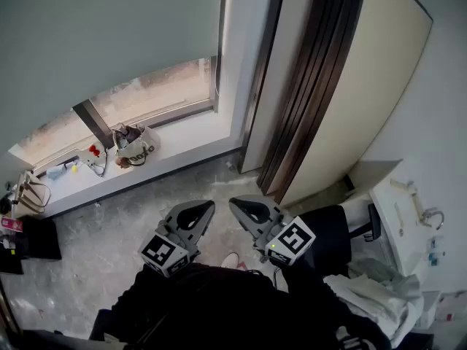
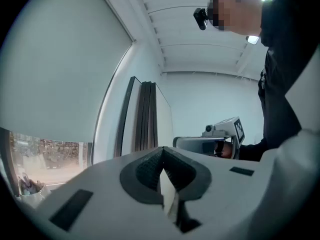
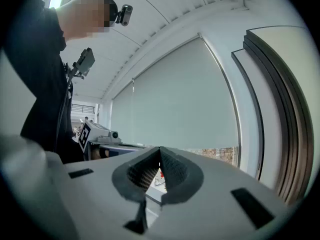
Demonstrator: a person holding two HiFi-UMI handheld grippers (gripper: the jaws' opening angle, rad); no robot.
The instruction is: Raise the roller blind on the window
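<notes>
roller blind (image 1: 109, 35) at 11 o'clock, down over most of window (image 1: 157, 86), only low glass strip bare. left gripper (image 1: 195, 211) and right gripper (image 1: 242, 207): jaws pressed together, empty, well apart from blind. raising seems not yet begun.
</notes>
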